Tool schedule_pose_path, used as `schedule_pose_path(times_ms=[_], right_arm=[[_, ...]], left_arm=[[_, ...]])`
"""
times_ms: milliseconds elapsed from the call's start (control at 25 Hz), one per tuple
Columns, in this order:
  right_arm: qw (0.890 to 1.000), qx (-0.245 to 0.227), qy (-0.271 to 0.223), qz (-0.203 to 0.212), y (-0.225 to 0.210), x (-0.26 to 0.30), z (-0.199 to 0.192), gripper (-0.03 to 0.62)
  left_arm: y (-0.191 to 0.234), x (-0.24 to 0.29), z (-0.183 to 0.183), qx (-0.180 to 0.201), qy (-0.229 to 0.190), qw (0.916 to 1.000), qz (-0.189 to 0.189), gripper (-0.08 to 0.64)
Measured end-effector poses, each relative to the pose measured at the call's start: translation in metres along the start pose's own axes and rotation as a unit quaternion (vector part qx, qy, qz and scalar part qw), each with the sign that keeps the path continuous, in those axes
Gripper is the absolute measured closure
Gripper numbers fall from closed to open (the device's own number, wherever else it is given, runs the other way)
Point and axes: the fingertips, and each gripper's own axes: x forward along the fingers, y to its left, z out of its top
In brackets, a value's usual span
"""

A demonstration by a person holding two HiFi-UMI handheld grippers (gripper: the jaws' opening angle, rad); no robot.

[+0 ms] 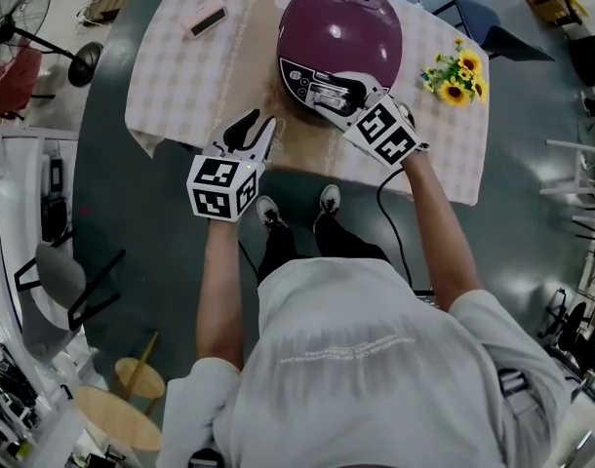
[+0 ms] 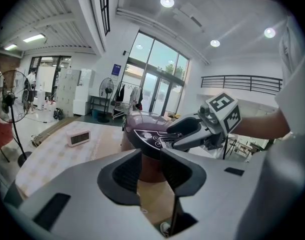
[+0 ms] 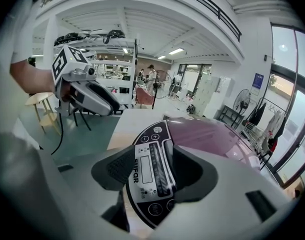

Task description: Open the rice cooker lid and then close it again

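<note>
A purple rice cooker [image 1: 341, 29] stands on the checked tablecloth with its lid down. Its front control panel [image 1: 312, 84] faces me. My right gripper [image 1: 329, 97] reaches onto that panel from the right. In the right gripper view its jaws [image 3: 155, 159] stand open on either side of the silver display strip [image 3: 157, 171], and the pads do not press on it. My left gripper [image 1: 258, 130] hovers at the table's near edge, left of the cooker. It is open and empty [image 2: 151, 156], with the cooker's base [image 2: 147, 149] seen beyond the gap.
A pink clock [image 1: 207, 19] lies at the table's [image 1: 180, 76] far left. Sunflowers [image 1: 454, 74] sit to the right of the cooker. A standing fan [image 1: 15, 18] is on the floor at left, and wooden stools [image 1: 112, 417] are behind me.
</note>
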Motion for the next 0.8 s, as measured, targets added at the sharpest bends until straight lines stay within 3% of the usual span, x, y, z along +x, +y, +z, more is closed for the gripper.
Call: schedule_pose_path(times_ms=[600, 800], right_arm=[[1.000, 0.007, -0.011, -0.006, 0.0002, 0.0013, 0.0005, 0.348], [0.998, 0.018, -0.057, 0.020, 0.0091, -0.0053, 0.0040, 0.280]], left_arm=[[0.0055, 0.0023, -0.0032, -0.002, 0.006, 1.0000, 0.003, 0.431], [0.0072, 0.0001, -0.0006, 0.000, 0.008, 1.0000, 0.004, 0.431]])
